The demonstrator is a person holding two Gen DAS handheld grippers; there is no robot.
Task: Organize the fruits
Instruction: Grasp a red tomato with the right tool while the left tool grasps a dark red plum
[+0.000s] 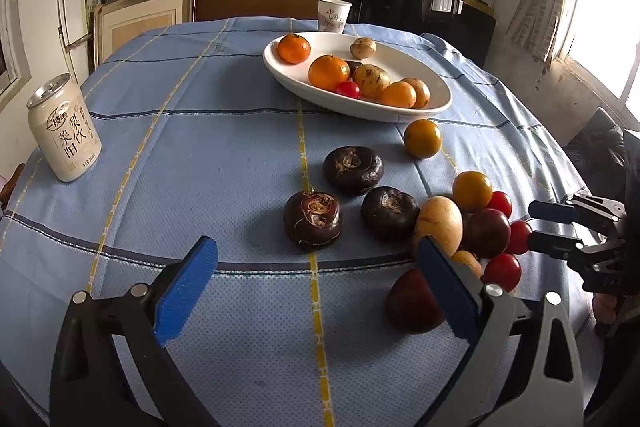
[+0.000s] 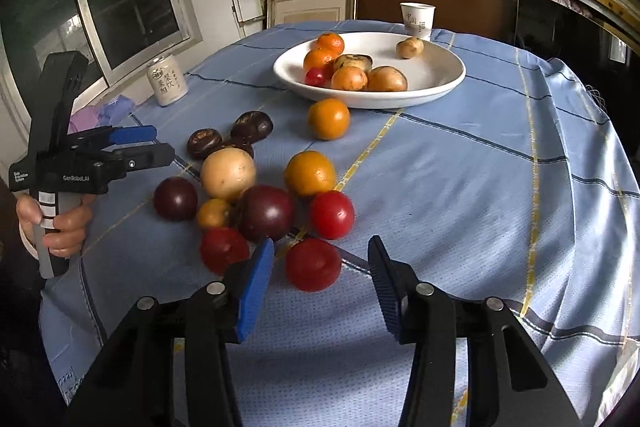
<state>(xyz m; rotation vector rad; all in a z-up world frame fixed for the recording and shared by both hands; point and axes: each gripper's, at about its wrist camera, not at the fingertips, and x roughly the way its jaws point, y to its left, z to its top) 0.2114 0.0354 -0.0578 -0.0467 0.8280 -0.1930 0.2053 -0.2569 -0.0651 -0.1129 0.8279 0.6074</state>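
A white oval plate at the table's far side holds several oranges, potatoes and a cherry tomato. Loose fruit lies on the blue cloth: three dark water chestnuts, oranges, a pale potato, dark plums and red tomatoes. My left gripper is open and empty, just short of the nearest water chestnut. My right gripper is open, its fingers either side of the nearest red tomato, not touching it.
A white drink can stands at the left. A paper cup stands behind the plate. Shelves with boxes fill the back wall. The cloth hangs over the table's near and right edges.
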